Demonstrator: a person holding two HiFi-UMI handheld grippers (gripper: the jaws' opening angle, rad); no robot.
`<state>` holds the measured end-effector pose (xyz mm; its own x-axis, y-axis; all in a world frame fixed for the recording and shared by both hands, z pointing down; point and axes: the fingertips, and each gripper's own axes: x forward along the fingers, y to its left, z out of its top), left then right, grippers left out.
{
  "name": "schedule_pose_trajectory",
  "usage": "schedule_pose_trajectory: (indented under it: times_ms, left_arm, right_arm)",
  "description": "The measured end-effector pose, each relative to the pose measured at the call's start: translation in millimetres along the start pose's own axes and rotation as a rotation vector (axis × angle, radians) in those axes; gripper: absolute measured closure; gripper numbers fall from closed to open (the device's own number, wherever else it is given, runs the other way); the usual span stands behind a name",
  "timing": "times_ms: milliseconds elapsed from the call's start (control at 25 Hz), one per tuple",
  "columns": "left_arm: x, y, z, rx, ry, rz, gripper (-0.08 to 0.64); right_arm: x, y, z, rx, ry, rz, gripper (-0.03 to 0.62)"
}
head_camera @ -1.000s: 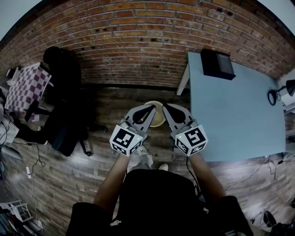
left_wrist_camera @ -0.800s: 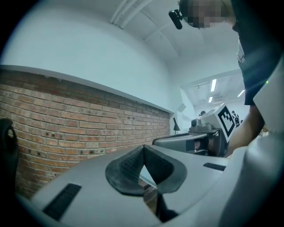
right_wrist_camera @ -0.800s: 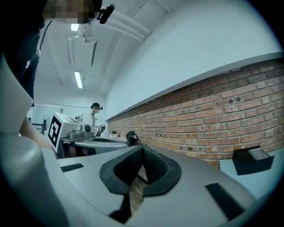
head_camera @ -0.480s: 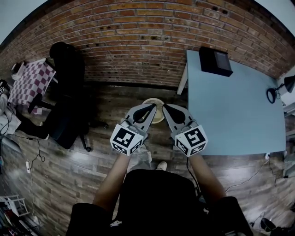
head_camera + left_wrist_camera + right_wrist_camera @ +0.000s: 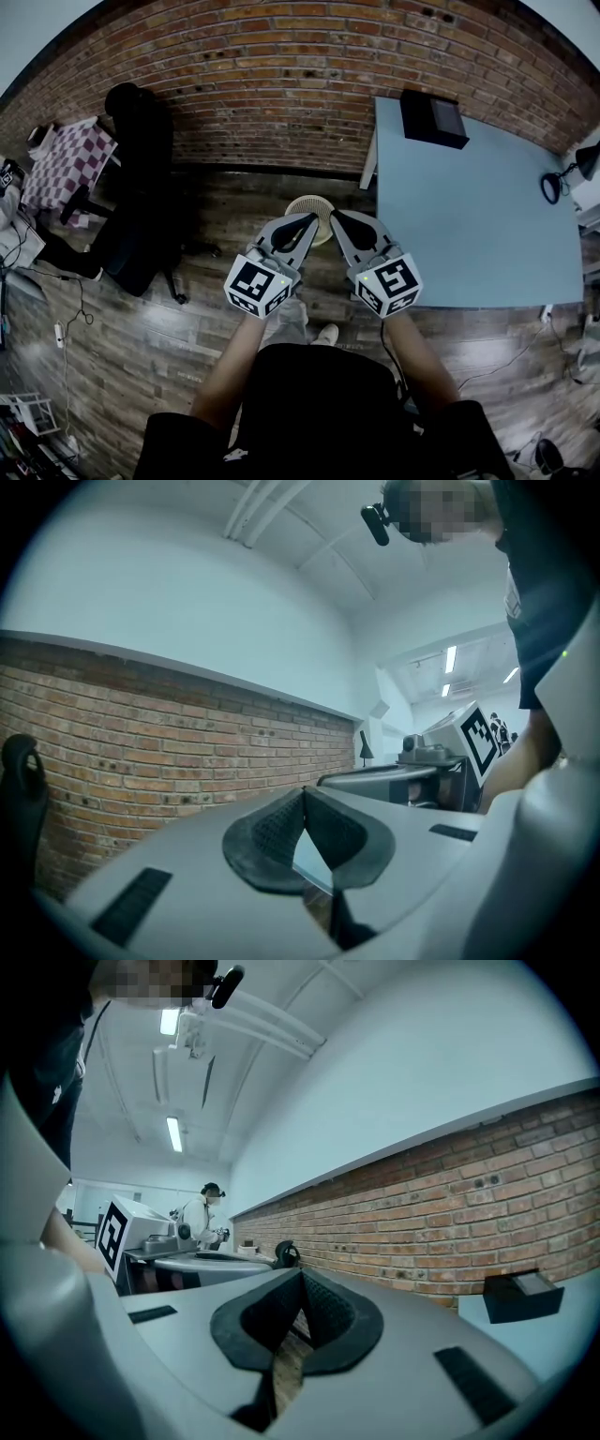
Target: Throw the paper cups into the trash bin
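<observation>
No paper cup shows in any view. A round cream trash bin [image 5: 307, 208] stands on the wooden floor by the left leg of the blue table [image 5: 469, 225]. My left gripper [image 5: 310, 218] and right gripper [image 5: 335, 217] are held side by side at chest height, tips close together and over the bin's near rim in the head view. Both are shut with nothing between the pads. In the left gripper view the left gripper [image 5: 305, 795] has its pads meeting at the tip; in the right gripper view the right gripper [image 5: 301, 1281] looks the same.
A brick wall [image 5: 281, 84] runs along the far side. A black office chair [image 5: 141, 187] and a checked cloth [image 5: 61, 169] are at the left. A black box [image 5: 431, 117] and a desk lamp [image 5: 555, 187] sit on the table. Another person [image 5: 202, 1218] stands far off.
Both grippers stay shut and side by side. The person has stepped forward: the bin, table and chair have slid slightly up and left in the head view.
</observation>
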<state>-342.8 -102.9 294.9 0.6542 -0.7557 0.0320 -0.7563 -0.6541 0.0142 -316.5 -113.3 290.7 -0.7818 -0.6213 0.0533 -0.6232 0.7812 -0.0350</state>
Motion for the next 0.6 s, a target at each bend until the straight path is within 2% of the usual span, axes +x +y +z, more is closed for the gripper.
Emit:
schedule_pose_trajectory:
  times_ms: [360,600]
  left_arm:
    - [-0.1,-23.9,5.6,0.025,0.003,0.008,0.551]
    - [-8.1,-28.0,-3.7,-0.005,0.020,0.023,0.551]
  right_arm:
    - [-21.8,1.0,-0.1,0.009,-0.016,0.004,0.589]
    - [-26.5,7.2,0.7,0.021,-0.023,0.006,0.589]
